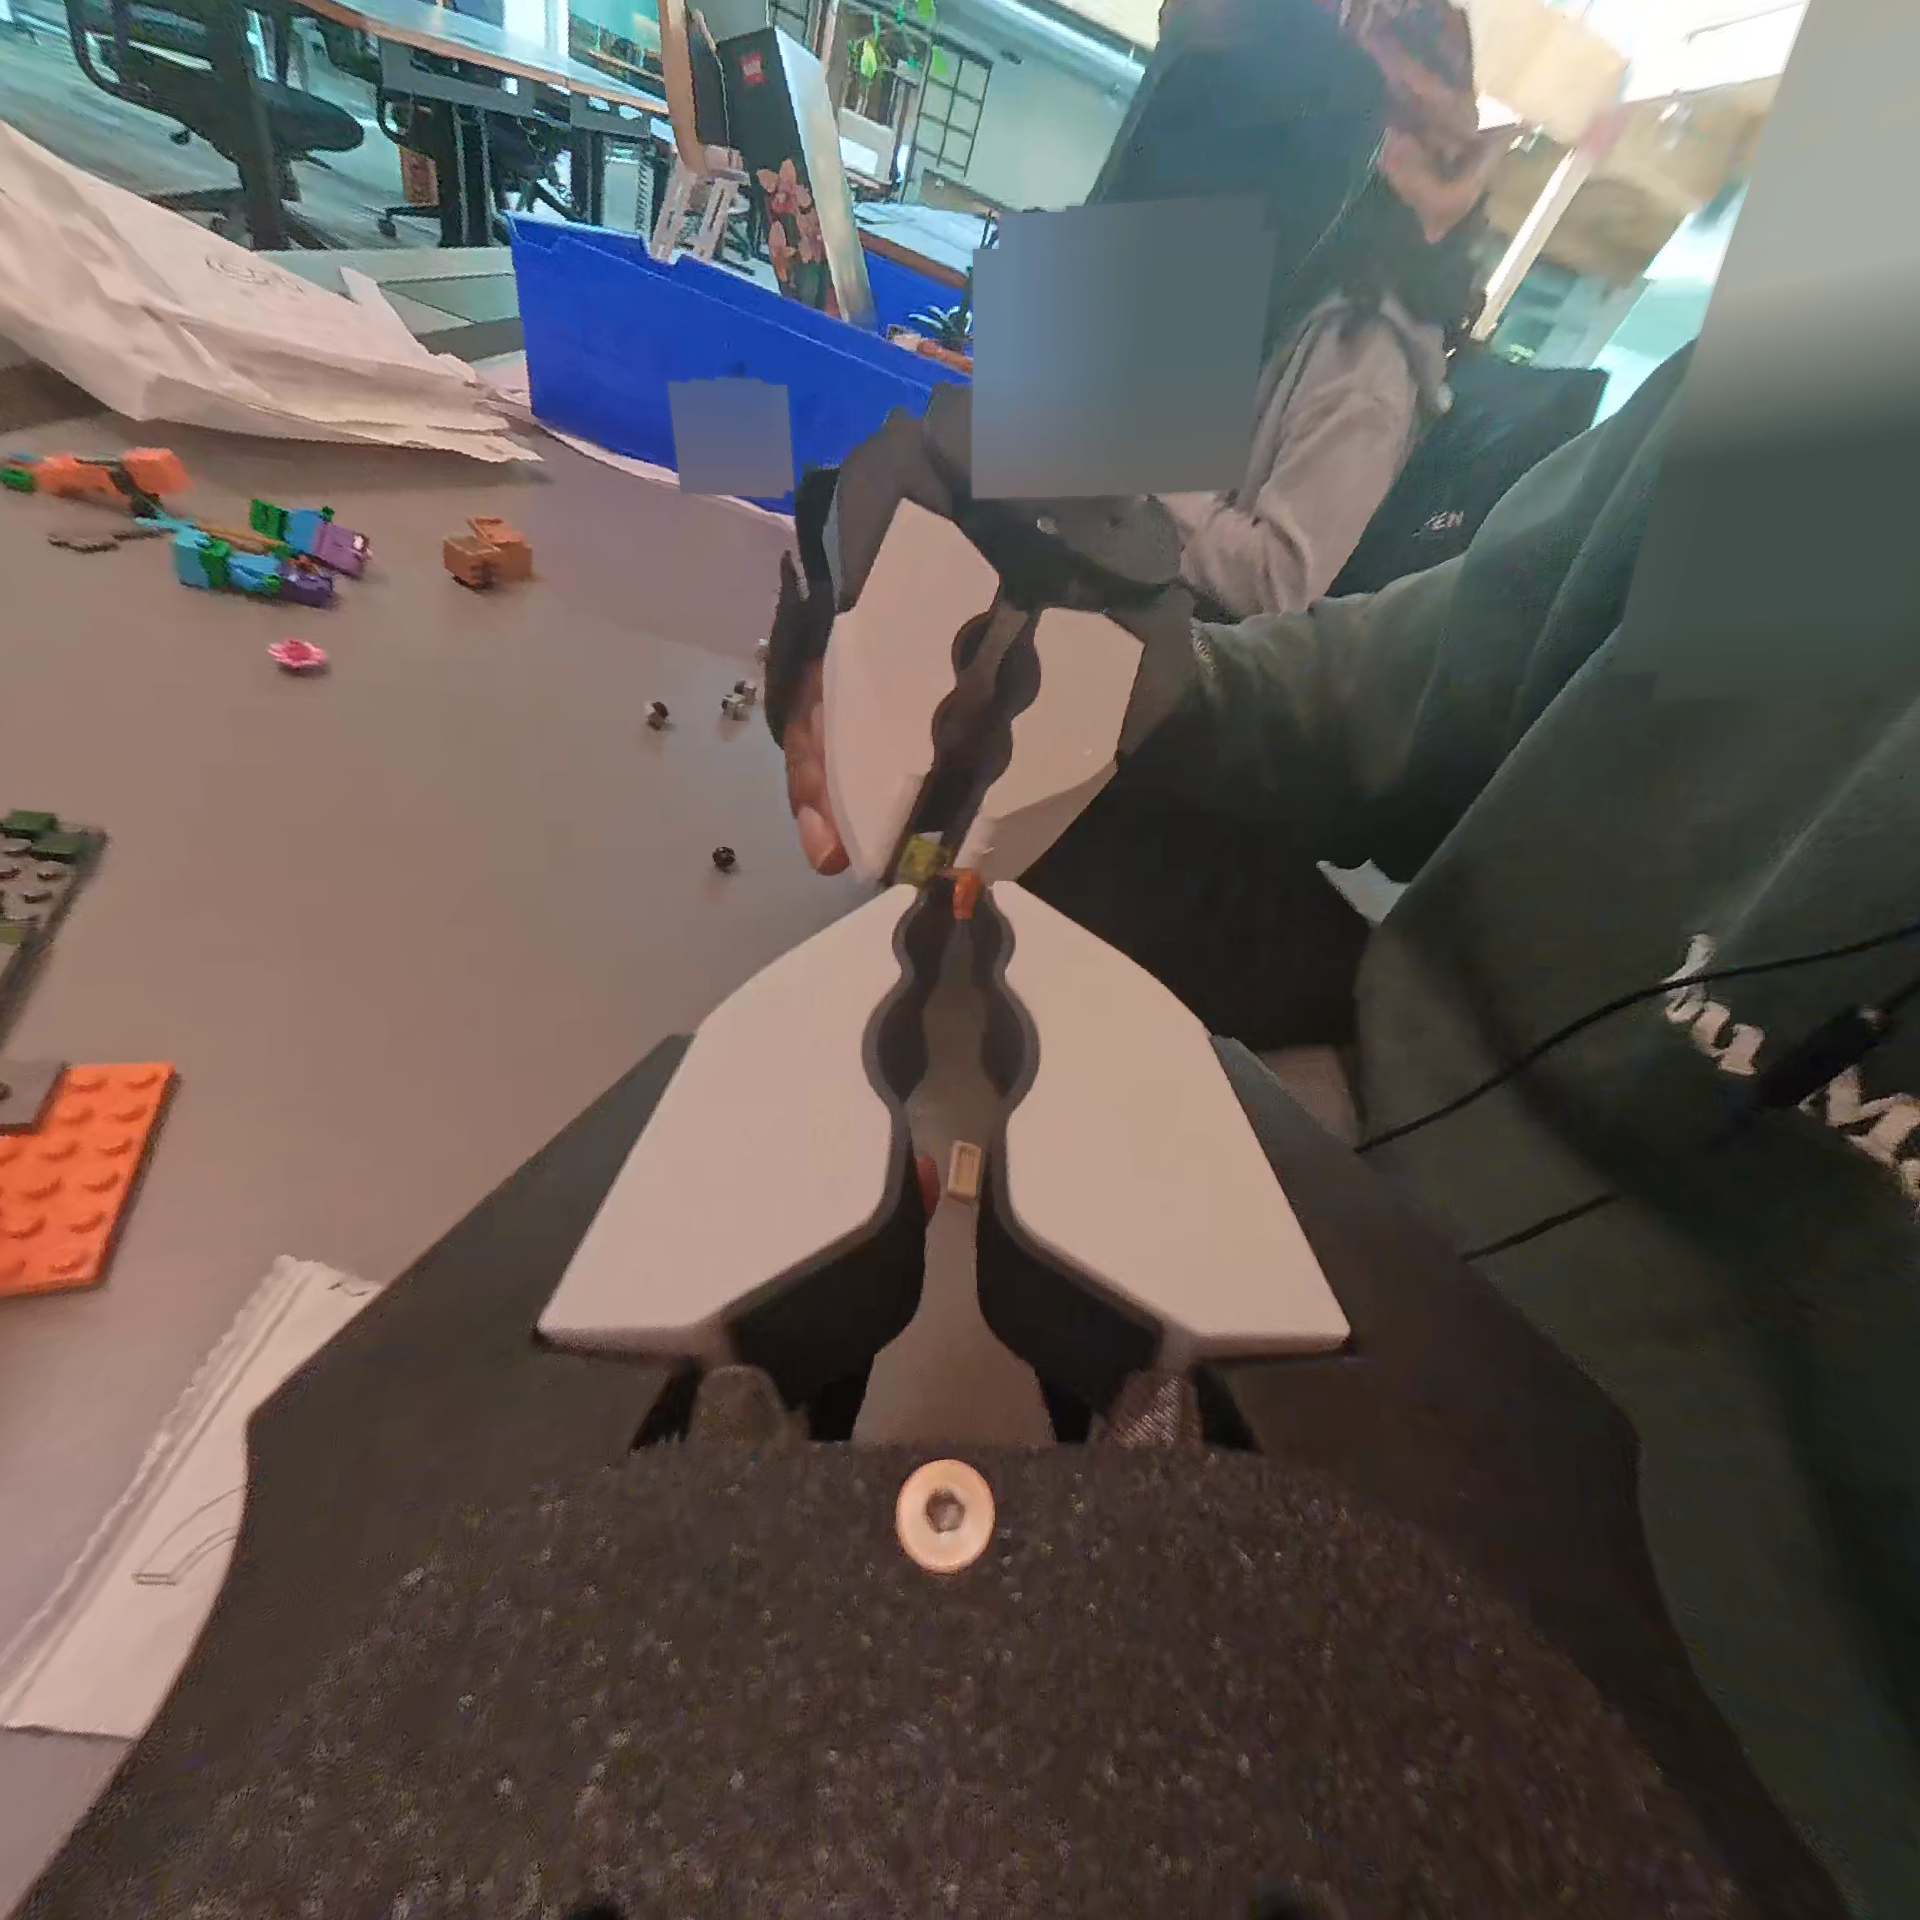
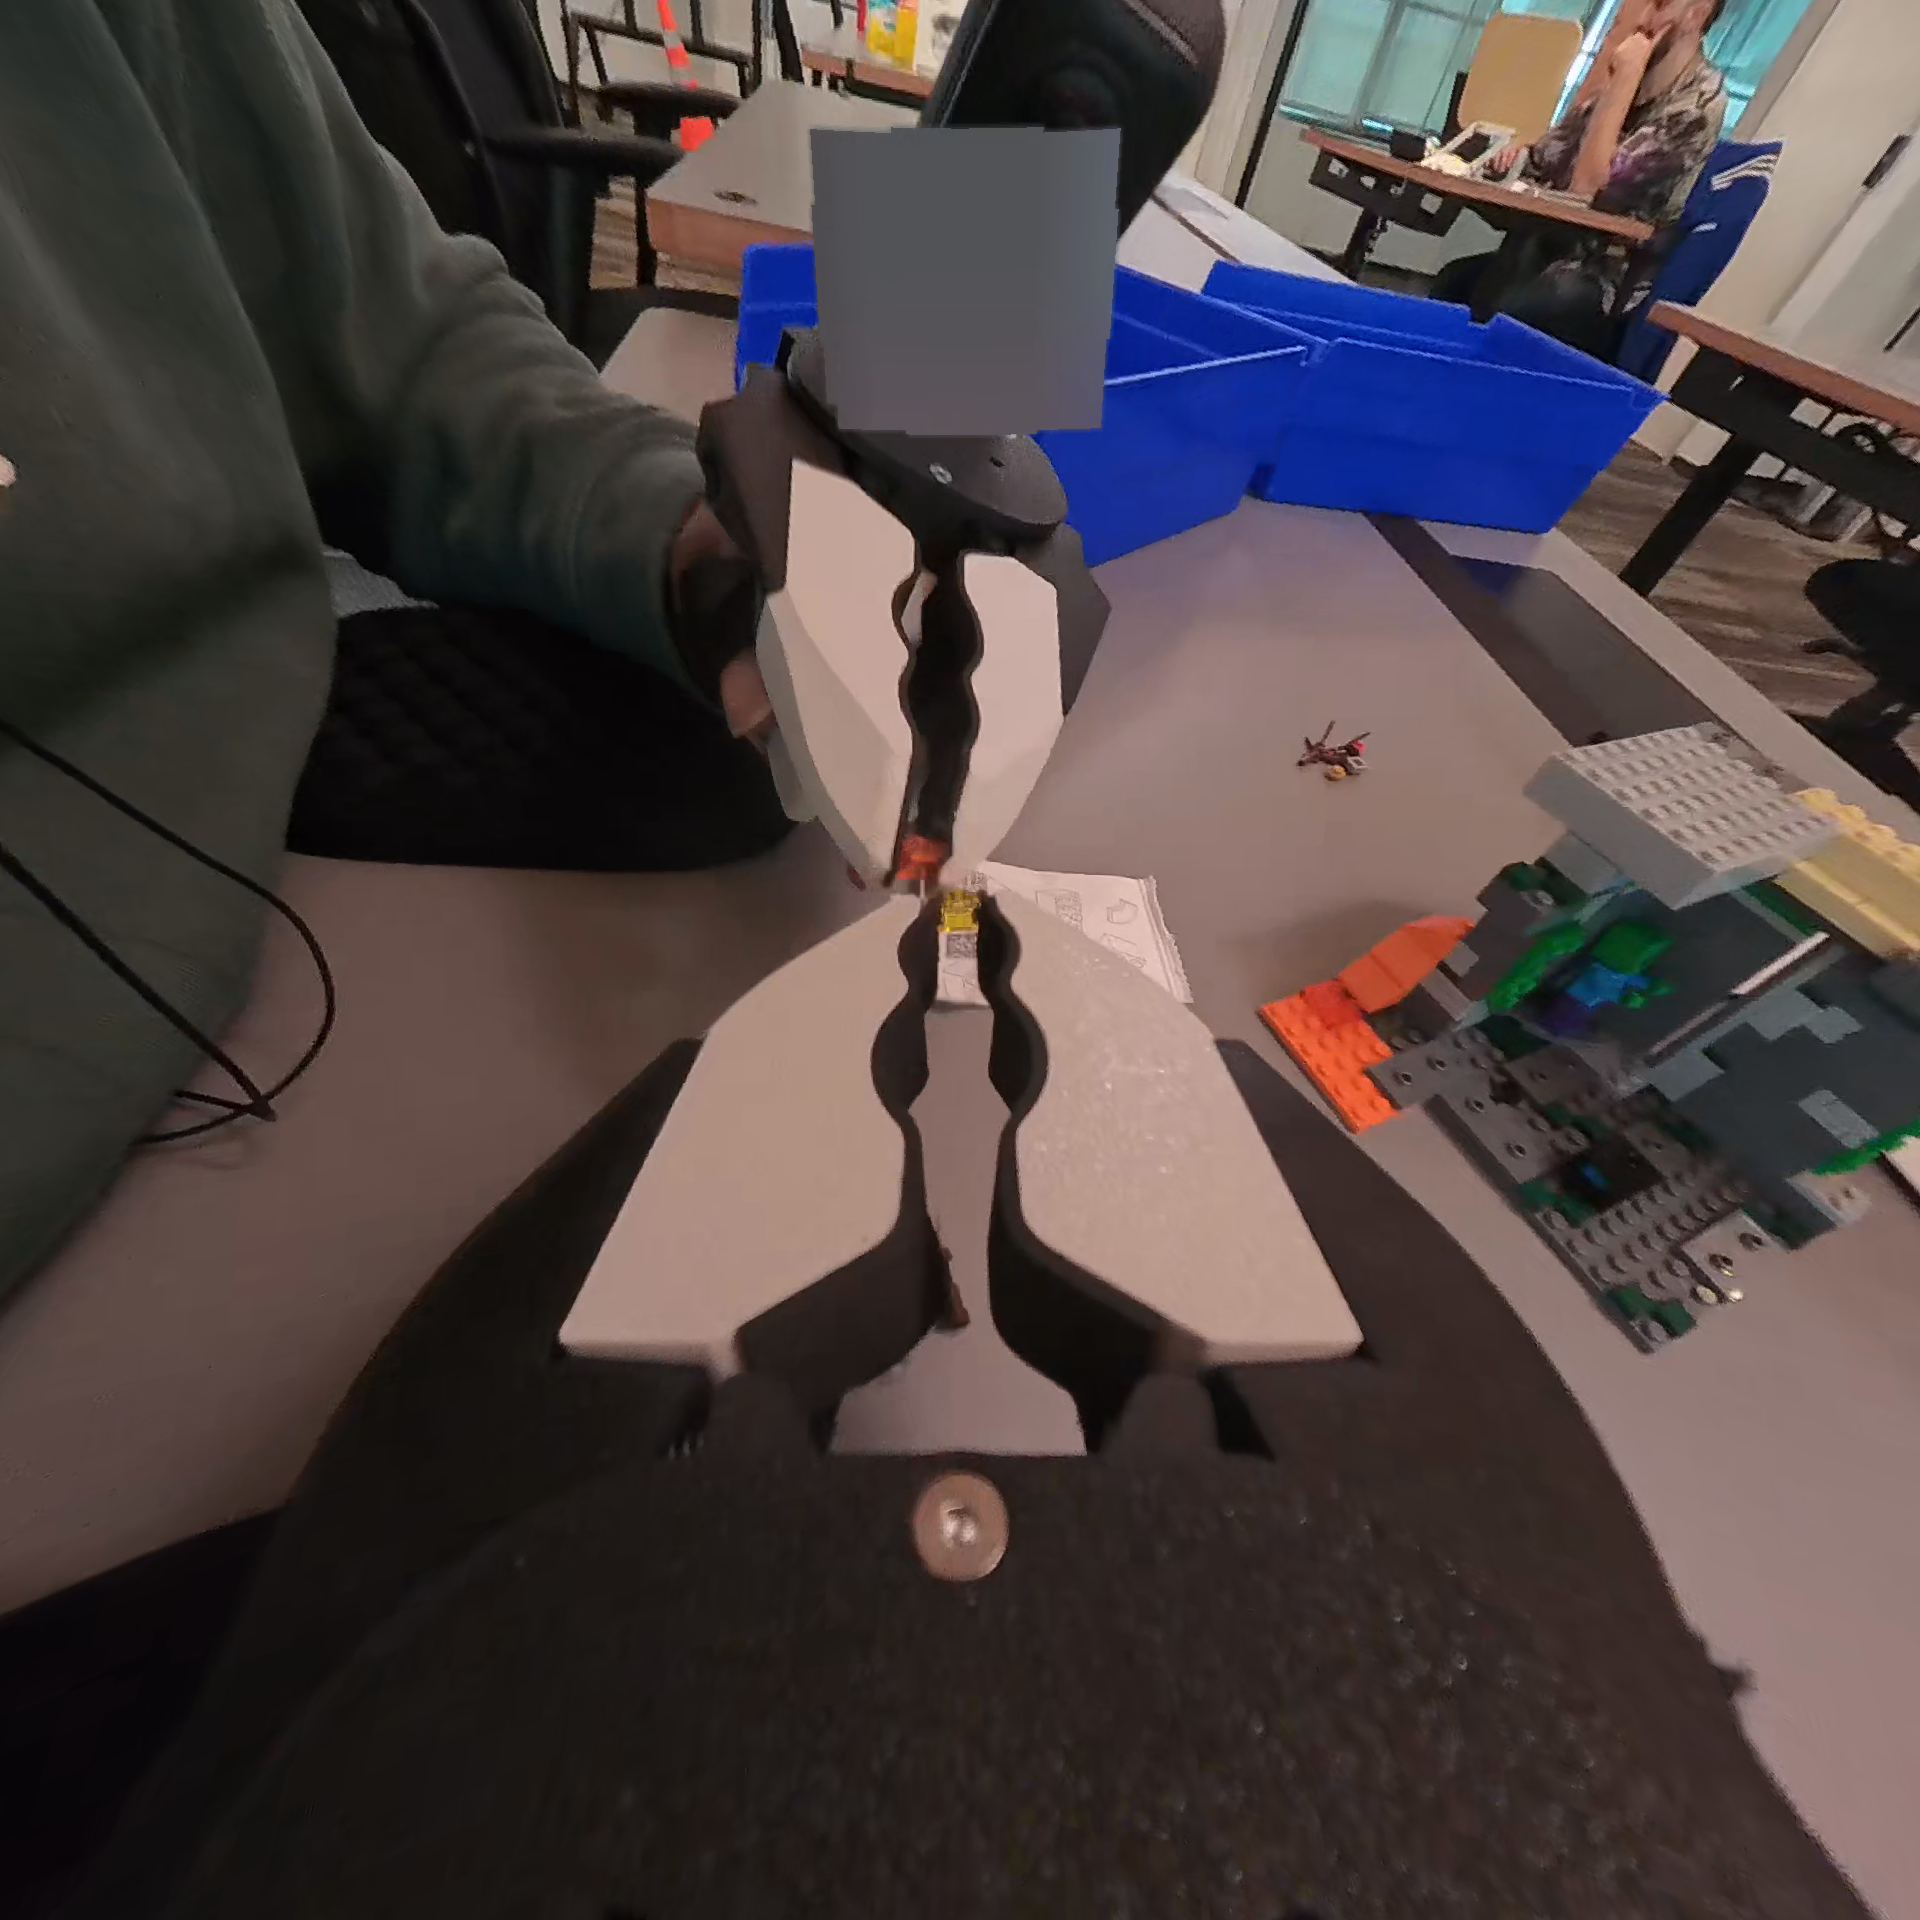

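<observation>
Orange piece (image 1: pixel 965 891) between left hand-held gripper (image 1: pixel 958 902) tips

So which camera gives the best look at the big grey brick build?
The right wrist view: the large grey, green and orange brick build stands whole on the table, right of the claw. The left wrist view catches only its orange plate at the frame's left edge.

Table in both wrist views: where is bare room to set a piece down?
Bare grey table lies between the blue bins and the brick model, apart from one small dark figure. Crowded: the left edge, with the orange plate and loose coloured bricks.
</observation>
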Motion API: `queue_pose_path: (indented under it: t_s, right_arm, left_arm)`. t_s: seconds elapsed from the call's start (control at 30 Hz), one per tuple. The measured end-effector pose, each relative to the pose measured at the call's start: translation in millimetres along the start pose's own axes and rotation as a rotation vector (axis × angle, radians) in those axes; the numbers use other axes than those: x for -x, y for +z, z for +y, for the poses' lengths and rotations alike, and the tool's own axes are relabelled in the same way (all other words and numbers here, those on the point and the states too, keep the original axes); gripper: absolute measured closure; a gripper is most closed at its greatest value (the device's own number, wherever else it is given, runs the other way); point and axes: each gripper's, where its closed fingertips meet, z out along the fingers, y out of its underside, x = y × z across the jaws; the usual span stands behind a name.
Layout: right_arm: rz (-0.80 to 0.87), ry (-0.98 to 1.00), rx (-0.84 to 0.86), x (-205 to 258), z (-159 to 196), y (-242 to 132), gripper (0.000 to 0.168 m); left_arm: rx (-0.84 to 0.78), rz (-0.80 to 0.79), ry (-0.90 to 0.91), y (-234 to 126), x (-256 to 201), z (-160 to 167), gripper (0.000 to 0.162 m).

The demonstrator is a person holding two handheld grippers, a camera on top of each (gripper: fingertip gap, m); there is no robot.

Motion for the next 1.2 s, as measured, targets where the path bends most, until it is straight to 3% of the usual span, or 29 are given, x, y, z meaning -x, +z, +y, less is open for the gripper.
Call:
queue_pose_path:
  t_s: [0.5, 1.2]
  right_arm:
    - [0.029, -0.011, 0.022, -11, 10, -3, 0.161]
    - [0.001, 0.07, -0.012, -8, 8, 2, 0.161]
  left_arm:
    - [0.072, -0.178, 0.293, 0, 15, 8, 0.154]
    - [0.014, -0.145, 0.254, 1, 12, 3, 0.145]
